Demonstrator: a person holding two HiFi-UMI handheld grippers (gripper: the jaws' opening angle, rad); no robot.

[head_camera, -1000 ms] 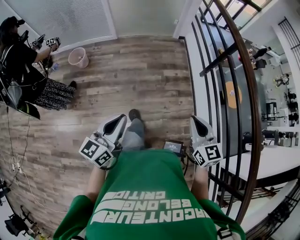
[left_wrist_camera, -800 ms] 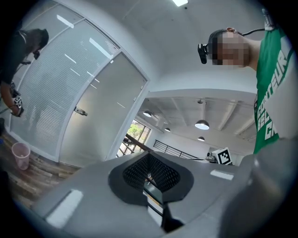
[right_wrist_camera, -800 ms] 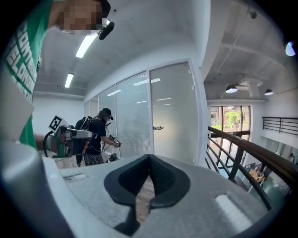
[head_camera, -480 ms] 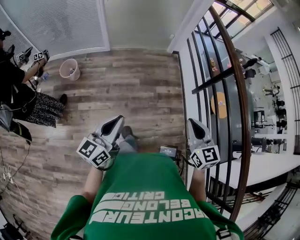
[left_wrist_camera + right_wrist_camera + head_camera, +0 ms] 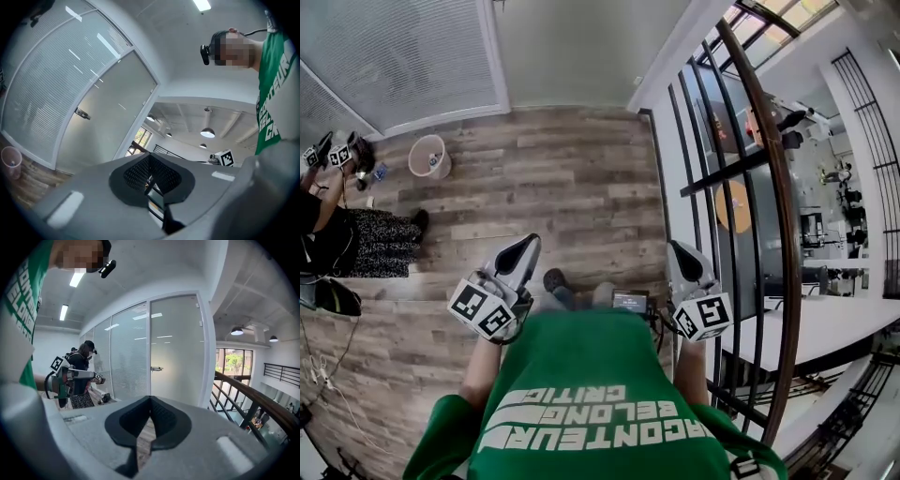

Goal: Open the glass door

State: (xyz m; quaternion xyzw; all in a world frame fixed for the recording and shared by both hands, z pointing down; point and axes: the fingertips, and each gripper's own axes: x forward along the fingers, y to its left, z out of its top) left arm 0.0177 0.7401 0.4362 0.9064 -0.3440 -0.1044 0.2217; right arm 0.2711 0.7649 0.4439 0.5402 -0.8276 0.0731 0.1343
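Pink bin (image 5: pixel 413 162), upper left: small scraps inside, unclear what. Left hand-held gripper (image 5: pixel 528 243) and right hand-held gripper (image 5: pixel 676 248) both pressed together, empty.

Wood-plank floor (image 5: pixel 572 178), white wall (image 5: pixel 159 277), slatted blinds (image 5: pixel 394 56), wood-topped black railing (image 5: pixel 789 234), pendant lamps (image 5: pixel 207 133).

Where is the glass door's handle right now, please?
In the right gripper view, the door handle sits centre, on the glass door, left of the railing.

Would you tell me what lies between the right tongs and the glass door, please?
Only bare wooden floor lies between the right tongs and the glass door; the head view shows it, and the right gripper view agrees.
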